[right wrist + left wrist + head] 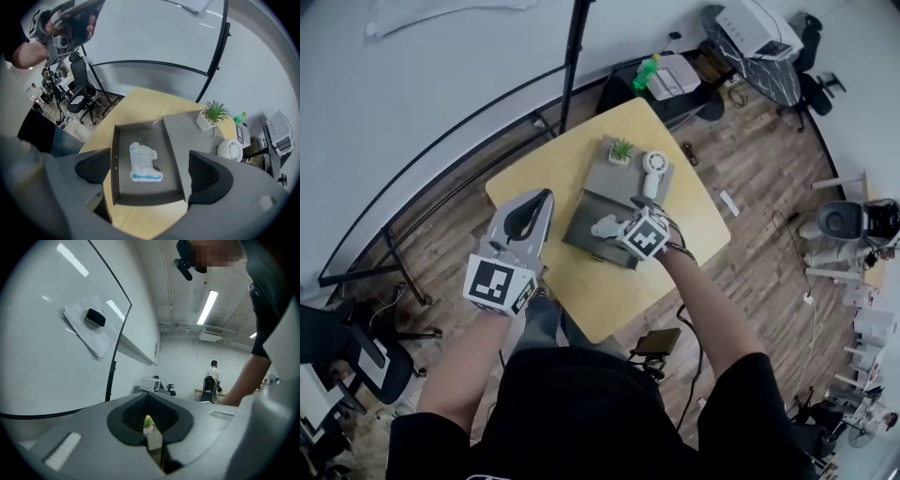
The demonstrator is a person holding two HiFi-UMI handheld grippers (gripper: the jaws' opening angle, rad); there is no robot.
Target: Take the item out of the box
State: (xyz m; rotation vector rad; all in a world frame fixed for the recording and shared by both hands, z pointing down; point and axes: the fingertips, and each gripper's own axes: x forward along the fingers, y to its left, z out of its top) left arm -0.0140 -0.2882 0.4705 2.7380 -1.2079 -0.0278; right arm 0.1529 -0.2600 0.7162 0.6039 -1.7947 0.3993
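A dark open box [114,159] lies on the yellow table [581,291]. On its floor is the item [143,161], a white crumpled packet with a blue edge. My right gripper [151,168] hovers above the box, open, its two pads wide apart on either side of the packet and not touching it. In the head view the right gripper [604,228] sits over the box [581,239]. The left gripper [534,208] is raised off to the left, away from the box, shut with nothing between its jaws; in its own view the left gripper [157,441] points up at the room.
The box's grey lid [187,136] lies flat next to the box. On or by the lid stand a small potted plant [213,115] and a round white fan [229,150]. A black stand pole [574,56] rises behind the table. Office chairs [79,89] stand to the left.
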